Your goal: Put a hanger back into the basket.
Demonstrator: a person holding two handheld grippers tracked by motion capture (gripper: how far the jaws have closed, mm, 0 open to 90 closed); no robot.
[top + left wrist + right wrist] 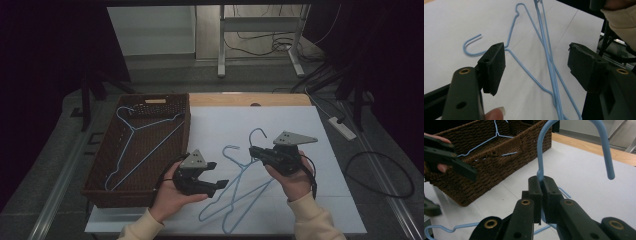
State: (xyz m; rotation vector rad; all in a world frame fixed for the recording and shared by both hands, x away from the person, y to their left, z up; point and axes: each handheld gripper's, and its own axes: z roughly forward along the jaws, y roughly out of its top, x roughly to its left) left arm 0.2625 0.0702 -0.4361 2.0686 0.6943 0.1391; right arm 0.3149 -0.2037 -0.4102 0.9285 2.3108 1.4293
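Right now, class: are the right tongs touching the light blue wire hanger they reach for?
Touching. The right gripper view shows the right tongs shut on the neck of the light blue wire hanger, just below its hook.

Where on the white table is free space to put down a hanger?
The white table is bare between the basket and the hooks, along the far wooden edge, and on the right side. It is crowded near the front middle, where two hangers cross between both claws.
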